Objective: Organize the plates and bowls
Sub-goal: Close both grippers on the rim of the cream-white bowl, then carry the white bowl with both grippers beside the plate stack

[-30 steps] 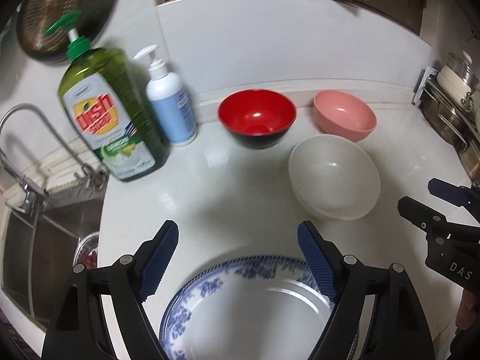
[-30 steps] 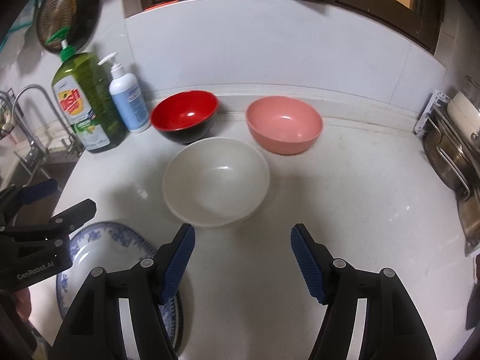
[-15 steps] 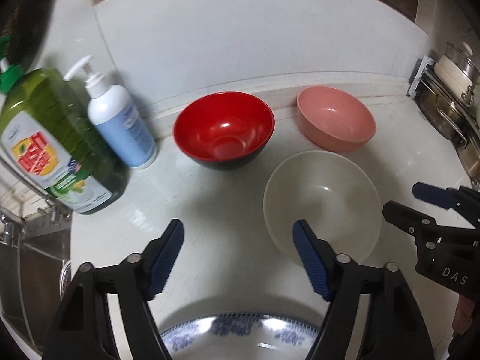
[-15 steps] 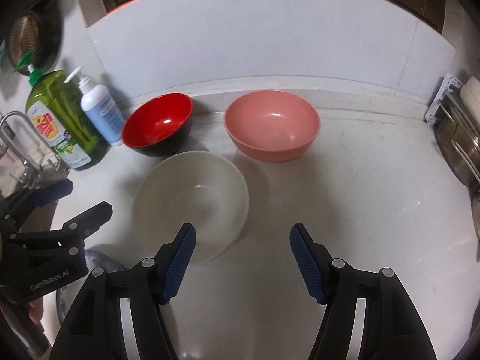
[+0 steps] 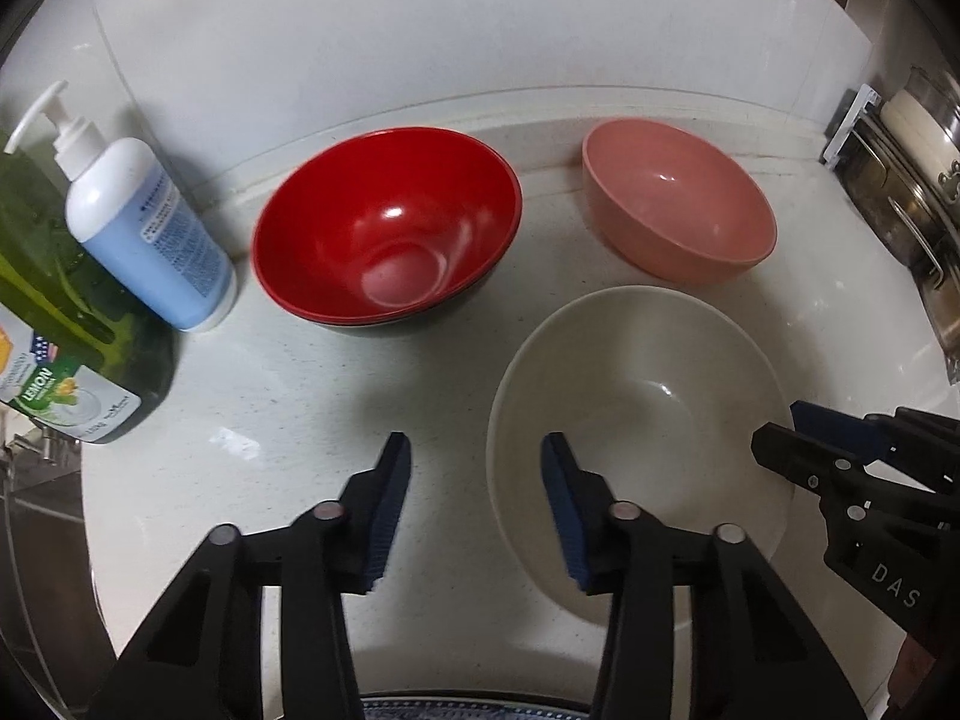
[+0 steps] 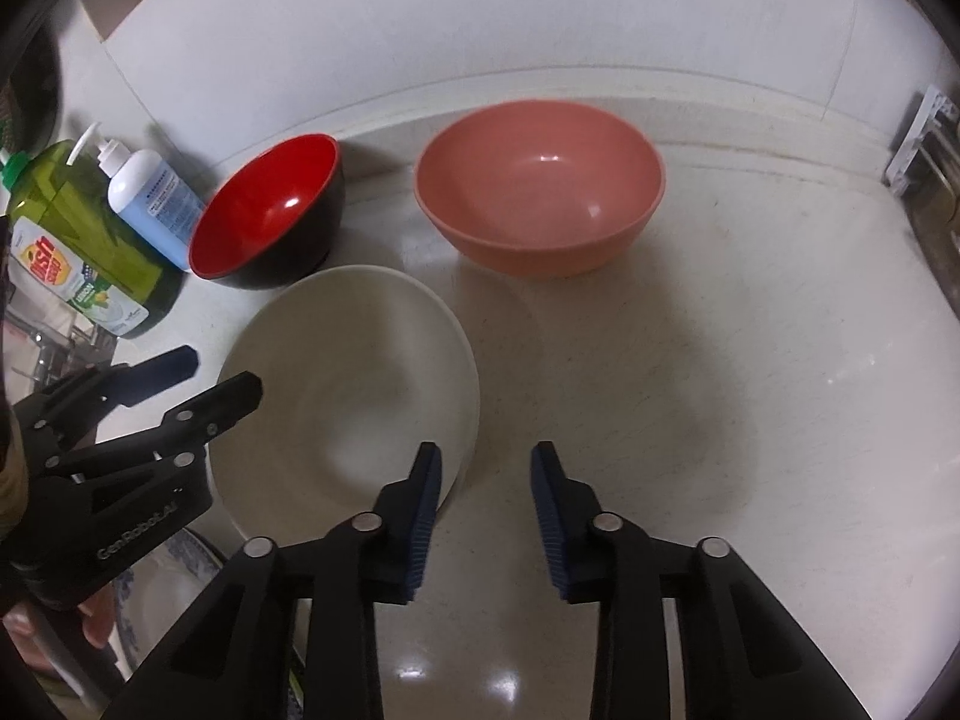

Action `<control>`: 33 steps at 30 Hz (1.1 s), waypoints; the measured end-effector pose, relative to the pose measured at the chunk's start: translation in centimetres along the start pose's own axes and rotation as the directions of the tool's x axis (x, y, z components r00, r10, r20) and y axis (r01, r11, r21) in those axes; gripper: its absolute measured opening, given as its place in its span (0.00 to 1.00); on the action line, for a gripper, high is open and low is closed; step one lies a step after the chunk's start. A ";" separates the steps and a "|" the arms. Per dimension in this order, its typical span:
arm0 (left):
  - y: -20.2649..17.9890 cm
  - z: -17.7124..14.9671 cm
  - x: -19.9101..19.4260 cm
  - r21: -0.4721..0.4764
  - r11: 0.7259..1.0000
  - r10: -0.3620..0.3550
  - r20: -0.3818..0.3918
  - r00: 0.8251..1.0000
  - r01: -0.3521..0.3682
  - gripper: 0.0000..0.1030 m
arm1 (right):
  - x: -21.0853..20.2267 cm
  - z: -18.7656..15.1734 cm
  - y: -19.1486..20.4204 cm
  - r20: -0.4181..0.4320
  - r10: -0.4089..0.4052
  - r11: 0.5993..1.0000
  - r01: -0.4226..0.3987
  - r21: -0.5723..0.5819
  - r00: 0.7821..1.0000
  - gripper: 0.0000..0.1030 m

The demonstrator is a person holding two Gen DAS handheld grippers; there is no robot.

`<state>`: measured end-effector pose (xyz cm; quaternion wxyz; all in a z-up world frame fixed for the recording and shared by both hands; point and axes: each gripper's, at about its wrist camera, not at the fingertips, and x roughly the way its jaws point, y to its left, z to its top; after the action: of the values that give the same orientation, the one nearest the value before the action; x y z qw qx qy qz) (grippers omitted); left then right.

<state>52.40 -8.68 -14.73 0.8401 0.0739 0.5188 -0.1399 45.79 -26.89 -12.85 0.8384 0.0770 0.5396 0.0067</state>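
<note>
Nothing is stacked yet: the red bowl [image 5: 384,228] and pink bowl [image 5: 678,198] sit apart by the table's back edge. My left gripper [image 5: 474,504] and right gripper [image 6: 486,510] are closing astride opposite rims of the white bowl [image 5: 636,414], not yet pinching.

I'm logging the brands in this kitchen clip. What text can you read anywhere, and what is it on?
"LEMON": label of the green dish soap bottle.
"DAS": body of the right tool, in the left wrist view.
"GenRobot.AI": body of the left tool, in the right wrist view.
Red logo on the green bottle's label: blurred, not surely readable.
Fine print on the white and blue pump bottle: too small to read.
</note>
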 end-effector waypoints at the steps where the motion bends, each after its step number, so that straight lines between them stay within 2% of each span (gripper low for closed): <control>1: 0.0 0.1 0.2 -0.003 1.000 -0.011 -0.006 1.000 0.011 0.34 | 0.1 0.1 0.0 -0.004 0.006 1.000 -0.006 0.003 1.000 0.26; 4: -0.1 0.2 0.7 -0.012 0.999 -0.038 -0.031 0.999 0.038 0.14 | 0.3 0.3 0.0 -0.008 0.021 1.000 -0.021 0.009 1.000 0.17; 7: -0.1 0.3 1.0 -0.008 0.999 -0.047 -0.038 0.998 0.047 0.08 | 0.4 0.5 0.2 -0.010 0.019 1.000 -0.019 0.010 1.000 0.13; 13: -0.6 -0.3 0.3 -0.026 0.997 -0.073 -0.048 0.996 0.072 0.07 | 0.4 0.6 0.2 -0.019 0.029 0.999 -0.028 0.025 0.999 0.10; 20: -2.3 -1.9 -2.4 -0.007 0.995 -0.095 -0.030 0.995 0.095 0.07 | -1.3 -0.3 -0.2 -0.005 0.017 0.999 -0.016 0.040 1.000 0.10; 26: -4.6 -3.3 -4.4 0.025 0.992 -0.121 -0.022 0.992 0.121 0.08 | -4.2 -2.3 -1.2 0.013 0.002 0.999 -0.002 0.046 1.000 0.10; 33: -7.5 -5.6 -5.6 0.035 0.982 -0.186 -0.059 0.981 0.188 0.08 | -6.9 -5.1 -3.1 0.008 -0.019 0.997 0.018 0.075 1.000 0.10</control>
<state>42.96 -13.46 -12.09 0.8067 0.0456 0.5438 -0.2266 38.05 -29.97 -9.16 0.8373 0.1034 0.5364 -0.0216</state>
